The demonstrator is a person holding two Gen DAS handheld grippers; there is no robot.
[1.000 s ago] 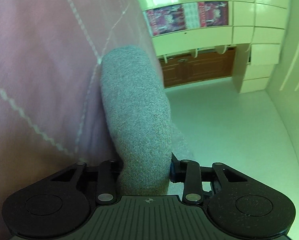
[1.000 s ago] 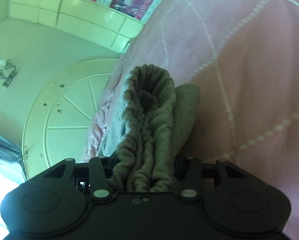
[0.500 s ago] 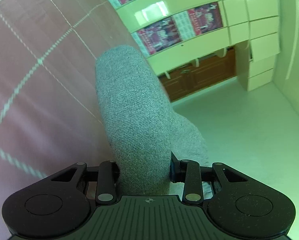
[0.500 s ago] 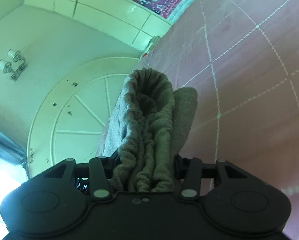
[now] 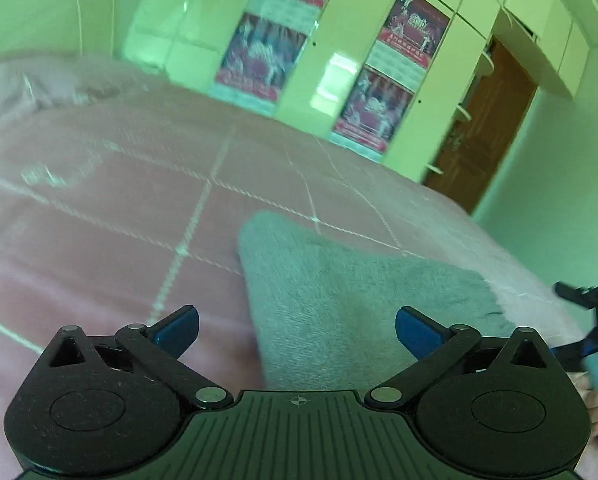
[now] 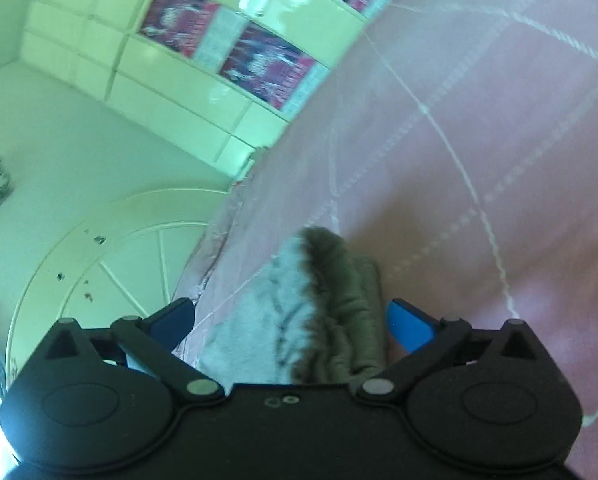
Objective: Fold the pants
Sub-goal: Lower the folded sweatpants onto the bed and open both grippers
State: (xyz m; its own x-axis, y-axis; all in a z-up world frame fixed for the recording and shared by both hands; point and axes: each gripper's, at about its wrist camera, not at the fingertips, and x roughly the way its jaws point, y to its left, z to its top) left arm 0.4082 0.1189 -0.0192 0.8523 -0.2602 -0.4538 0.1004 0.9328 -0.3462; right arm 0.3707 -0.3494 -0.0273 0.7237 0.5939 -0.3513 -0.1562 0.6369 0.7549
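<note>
Left claw found spread wide, jaws opening, pads clear of the cloth; a second before, seen clamped on a grey roll of the pants. Right claw likewise spread wide and opening, pads off the cloth, having earlier gripped the bunched waistband. Both grips thus released within the last second.

Pants noted lying on the pink bedspread, a flat grey panel reaching forward between the left pads and not touched by them. In the right view, gathered waistband seen resting between the open pads, at the bed's edge, part in shade and part in light. Some motion blur in both views; finer creases not made out.

Judged: a fold has just been laid down and let go; cloth now at rest on the bed. Whether further folds are needed could not be settled from these views, as the full outline of the garment was not in frame.

Count taken: claws, two, the right one also glimpsed at the edge of the left view; pants, one; bedspread, one; posters on the cupboard doors, four in the left view; door, one.
</note>
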